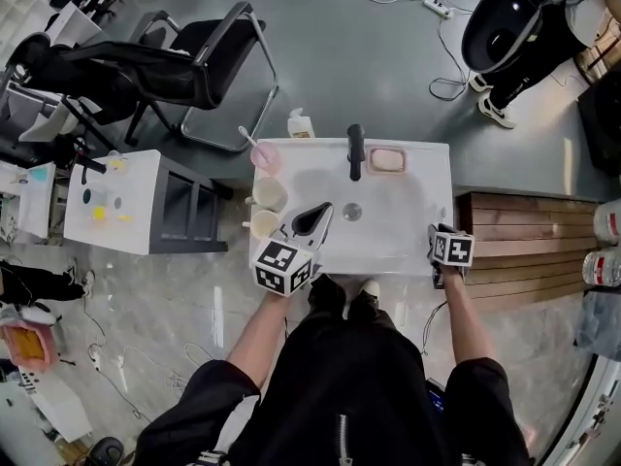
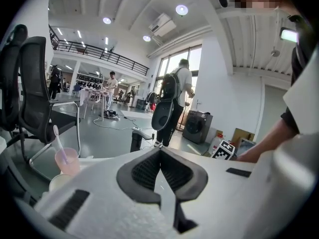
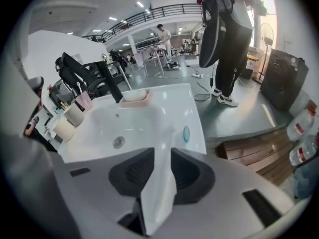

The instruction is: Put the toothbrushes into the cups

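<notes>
My left tool [image 2: 159, 151] is pressed together, empty; the right tool [image 3: 160, 151] is spread over the sink's [image 3: 194, 103] right rim. The 1 toothbrush [image 2: 58, 142] I see stands in the pink cup [image 2: 67, 162] (sink's left edge). It's probably light, stiff and slippery; I'd pinch mid-handle.

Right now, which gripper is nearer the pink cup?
Left. The left gripper is at the left side of the sink, just front-right of the pink cup; the right gripper is across the basin, at its front right corner.
</notes>
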